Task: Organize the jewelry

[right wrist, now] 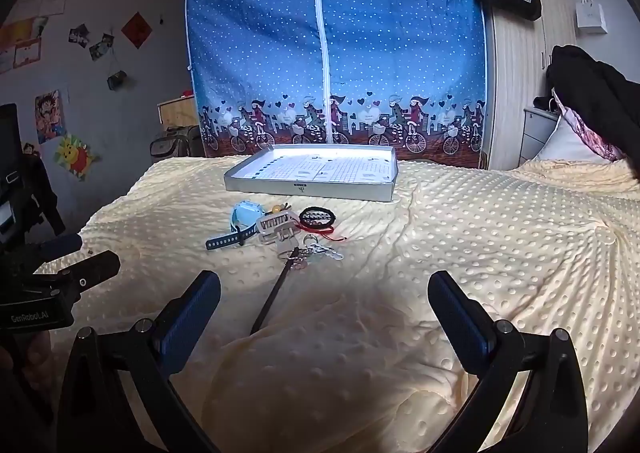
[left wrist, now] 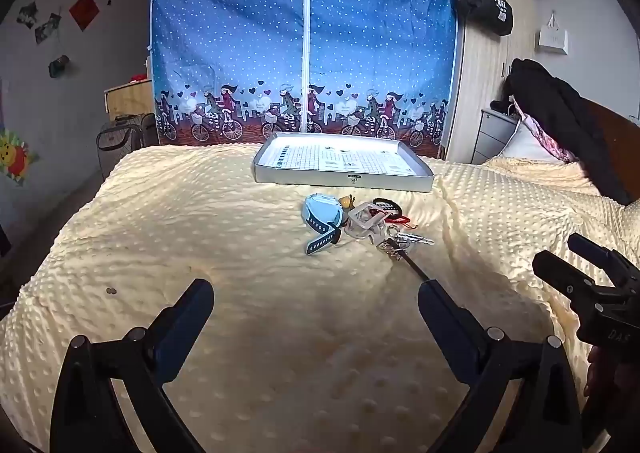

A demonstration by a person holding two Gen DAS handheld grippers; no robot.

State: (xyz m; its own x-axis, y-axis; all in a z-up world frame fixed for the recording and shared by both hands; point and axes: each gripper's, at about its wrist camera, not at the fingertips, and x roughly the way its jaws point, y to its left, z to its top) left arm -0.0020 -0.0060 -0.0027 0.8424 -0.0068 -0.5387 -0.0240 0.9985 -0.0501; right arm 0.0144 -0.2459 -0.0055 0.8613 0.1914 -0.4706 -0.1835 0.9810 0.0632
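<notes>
Both hand-held grippers, left [left wrist: 316, 293] and right [right wrist: 324, 285], hang spread wide and empty over the cream dotted bedspread [right wrist: 480, 253], and that tangled little jewelry pile [right wrist: 288, 231] by the shallow silver tray [right wrist: 304, 189] looks light and floppy, so I'd grab the pale blue watch [right wrist: 246, 217] by its stiff strap.

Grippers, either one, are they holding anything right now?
Nothing is held. The left gripper and right gripper are both open above the blanket, short of the jewelry pile.
</notes>
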